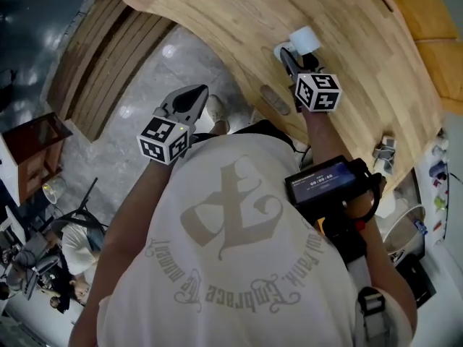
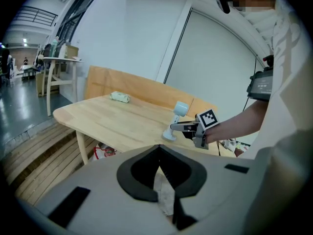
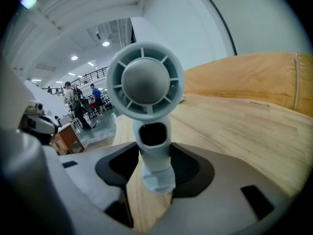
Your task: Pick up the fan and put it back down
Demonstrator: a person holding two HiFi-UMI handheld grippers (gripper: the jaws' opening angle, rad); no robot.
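A pale grey-blue handheld fan (image 1: 304, 40) stands upright on its round base on the wooden table (image 1: 217, 13). In the right gripper view its round head (image 3: 145, 80) faces the camera and its stem runs down between the jaws. My right gripper (image 1: 286, 55) (image 3: 155, 156) is open around that stem, with the pads close beside it. The left gripper view shows the fan (image 2: 180, 109) with the right gripper (image 2: 176, 127) at its stem. My left gripper (image 1: 194, 94) (image 2: 159, 148) is shut and empty, held off the table over the floor.
A small pale-green roll (image 2: 120, 97) lies at the far side of the table, before a wooden bench back (image 2: 127, 84). Small grey items (image 1: 385, 152) sit near the table's right edge. Wooden steps (image 1: 108, 71) run beside the table on the left.
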